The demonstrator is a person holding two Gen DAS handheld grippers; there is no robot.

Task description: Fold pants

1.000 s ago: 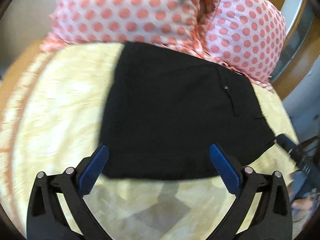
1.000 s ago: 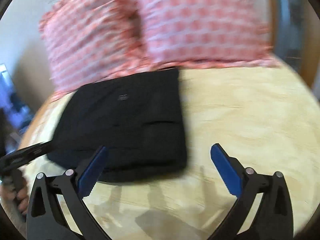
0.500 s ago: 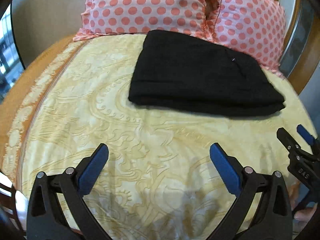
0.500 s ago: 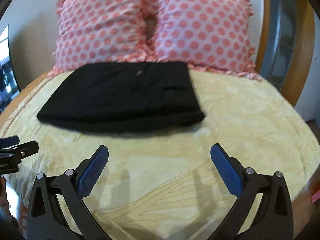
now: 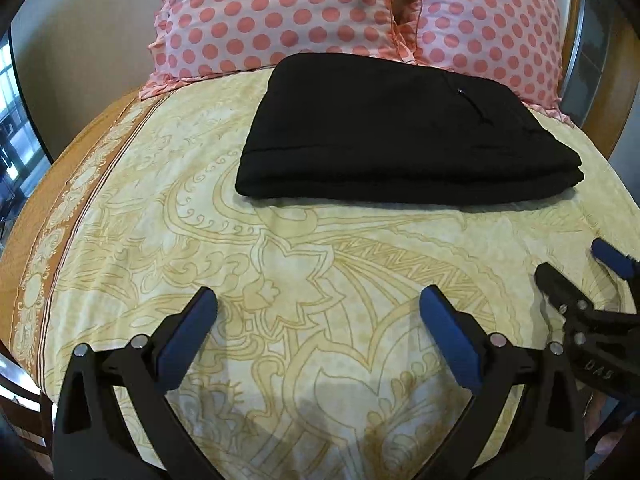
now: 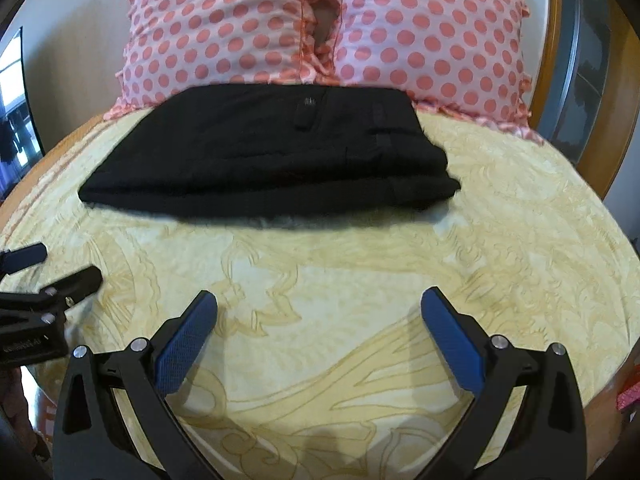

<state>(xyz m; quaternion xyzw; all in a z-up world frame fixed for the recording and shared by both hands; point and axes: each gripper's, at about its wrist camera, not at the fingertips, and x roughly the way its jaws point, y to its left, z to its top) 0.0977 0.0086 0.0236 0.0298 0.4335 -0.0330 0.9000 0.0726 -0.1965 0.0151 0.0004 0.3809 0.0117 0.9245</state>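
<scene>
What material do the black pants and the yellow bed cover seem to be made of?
Black pants: probably a matte woven cloth, maybe cotton blend; no shine, thick soft folded edges. Yellow bed cover: thin printed fabric, likely cotton; flat ornament print, fine wrinkles, dull surface.

Soft, even daylight fills both views, a bright window [image 5: 8, 120] glares at the left edge, faint shadows lie under the pants [image 5: 400, 136], and fisheye curving darkens the corners.

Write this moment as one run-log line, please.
black pants: folded, on bedspread | left gripper: open, empty | right gripper: open, empty
</scene>
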